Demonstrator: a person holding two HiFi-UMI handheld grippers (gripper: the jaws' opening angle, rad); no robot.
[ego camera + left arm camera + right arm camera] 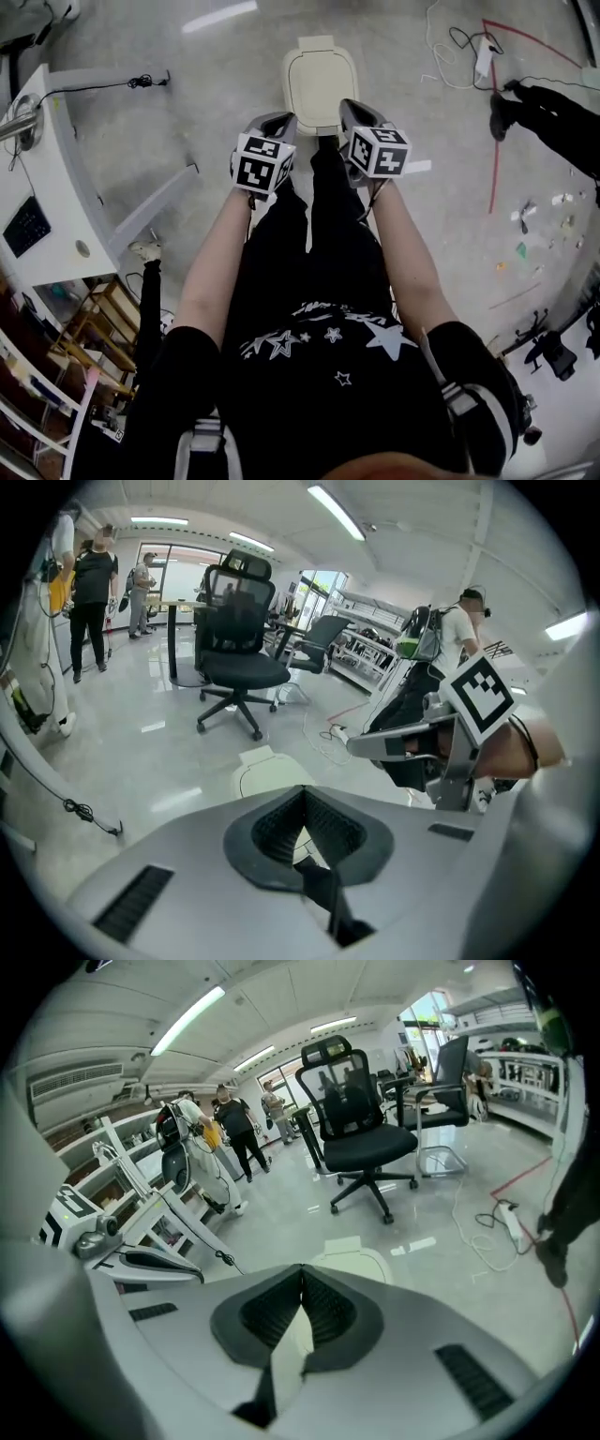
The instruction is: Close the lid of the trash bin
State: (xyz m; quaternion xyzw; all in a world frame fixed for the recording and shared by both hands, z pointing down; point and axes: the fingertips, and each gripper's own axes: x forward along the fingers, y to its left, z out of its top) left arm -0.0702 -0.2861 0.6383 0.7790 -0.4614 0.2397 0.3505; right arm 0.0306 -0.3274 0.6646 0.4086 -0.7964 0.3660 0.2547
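Left gripper (278,125) and right gripper (362,111) are pinched together, empty; the lid (321,80) ahead looks down, so I'd just press-check it.

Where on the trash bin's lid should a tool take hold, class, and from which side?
Probably the lid at its near rim, coming down from above: it looks flat, wide and upward-facing, so only its thin edge would fit between jaws. The left tool and right tool hang shut over that edge.
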